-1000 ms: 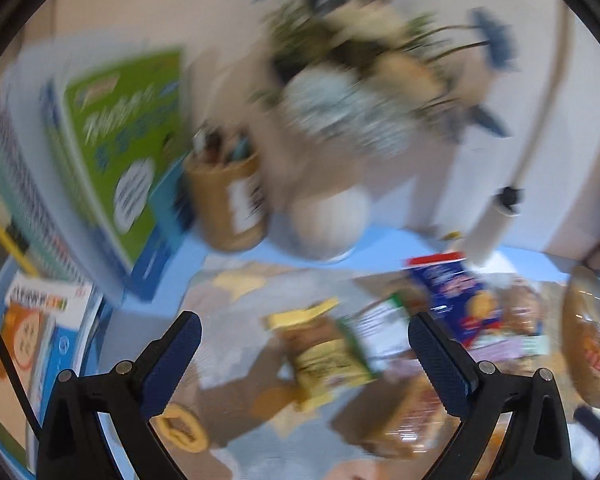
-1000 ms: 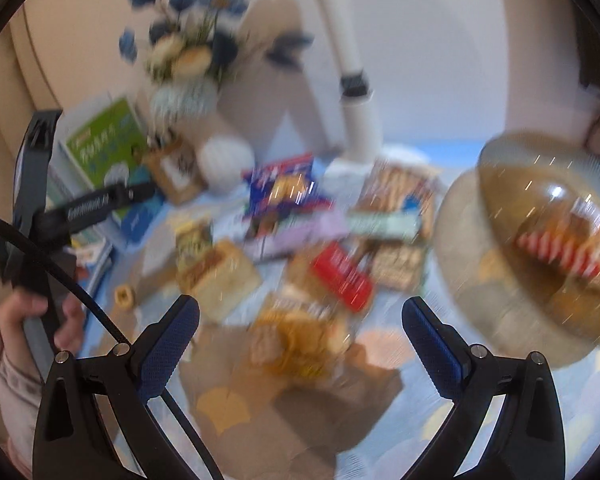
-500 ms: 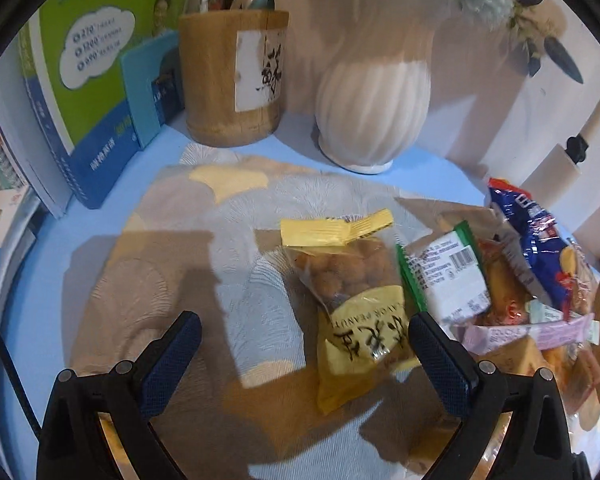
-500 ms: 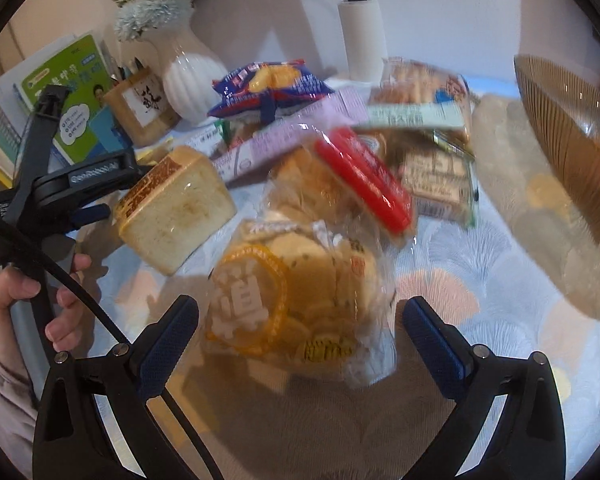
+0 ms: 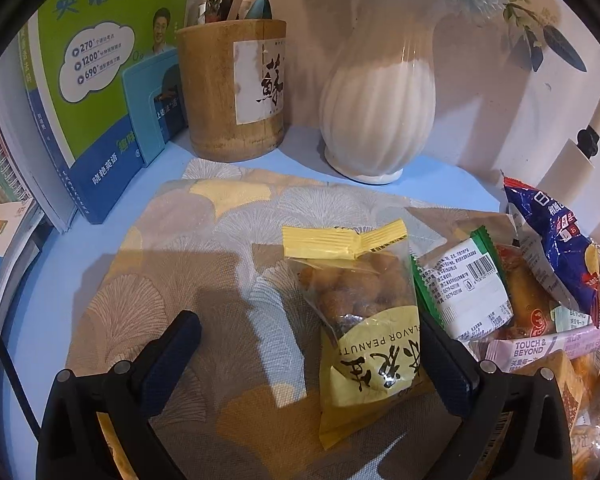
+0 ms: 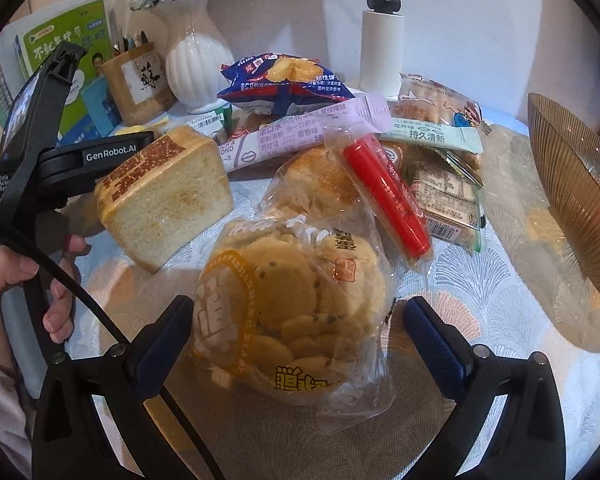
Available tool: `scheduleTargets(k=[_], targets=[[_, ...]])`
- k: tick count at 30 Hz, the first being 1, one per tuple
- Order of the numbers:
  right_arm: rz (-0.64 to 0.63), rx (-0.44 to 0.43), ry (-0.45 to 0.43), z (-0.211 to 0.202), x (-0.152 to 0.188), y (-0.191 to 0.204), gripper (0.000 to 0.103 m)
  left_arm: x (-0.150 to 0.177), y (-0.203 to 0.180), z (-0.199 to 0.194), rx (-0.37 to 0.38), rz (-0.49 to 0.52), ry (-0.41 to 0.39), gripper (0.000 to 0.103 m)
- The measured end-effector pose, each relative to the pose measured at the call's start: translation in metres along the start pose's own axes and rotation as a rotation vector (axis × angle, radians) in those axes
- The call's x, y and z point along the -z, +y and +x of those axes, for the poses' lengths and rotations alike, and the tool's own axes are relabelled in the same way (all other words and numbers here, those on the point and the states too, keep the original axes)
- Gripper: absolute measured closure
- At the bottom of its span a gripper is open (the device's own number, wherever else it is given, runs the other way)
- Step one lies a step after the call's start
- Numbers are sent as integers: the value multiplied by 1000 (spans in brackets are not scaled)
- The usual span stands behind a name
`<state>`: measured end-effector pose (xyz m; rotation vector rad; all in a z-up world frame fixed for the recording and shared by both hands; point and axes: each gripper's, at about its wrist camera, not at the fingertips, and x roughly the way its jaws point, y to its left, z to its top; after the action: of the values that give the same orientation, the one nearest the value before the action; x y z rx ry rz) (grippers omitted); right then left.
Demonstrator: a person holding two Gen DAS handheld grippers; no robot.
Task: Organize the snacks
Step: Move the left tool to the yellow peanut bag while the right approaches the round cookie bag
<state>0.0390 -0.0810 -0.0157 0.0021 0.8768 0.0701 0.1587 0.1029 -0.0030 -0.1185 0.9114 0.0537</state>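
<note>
A pile of snacks lies on a patterned mat [image 5: 188, 264]. My left gripper [image 5: 304, 352] is open, low over the mat, with a yellow peanut bag [image 5: 364, 320] just inside its right finger. A green-edged white packet [image 5: 464, 288] and a blue chip bag [image 5: 556, 248] lie to the right. My right gripper [image 6: 296, 336] is open around a clear bag of round biscuits [image 6: 296, 300], not touching it. Behind it lie a wrapped bread slice [image 6: 164, 196], a red stick pack [image 6: 384, 192], a purple strip [image 6: 296, 132] and a blue chip bag [image 6: 284, 80].
A white vase [image 5: 380, 96], a bamboo pen holder [image 5: 232, 88] and upright books [image 5: 96, 80] stand at the back left. A brown ribbed glass dish [image 6: 572, 200] stands at the right. A white lamp post [image 6: 382, 40] rises behind the pile.
Both grippers have dropped down and moved in closer. The left one now frames the peanut bag's side; the right one now straddles the biscuit bag. Both stayed open.
</note>
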Motion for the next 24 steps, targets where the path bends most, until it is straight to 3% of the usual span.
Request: scheduleTargets(k=[24], targets=[[-25, 9, 3, 7, -4, 10, 0, 0, -1, 1, -2, 1, 0, 0]])
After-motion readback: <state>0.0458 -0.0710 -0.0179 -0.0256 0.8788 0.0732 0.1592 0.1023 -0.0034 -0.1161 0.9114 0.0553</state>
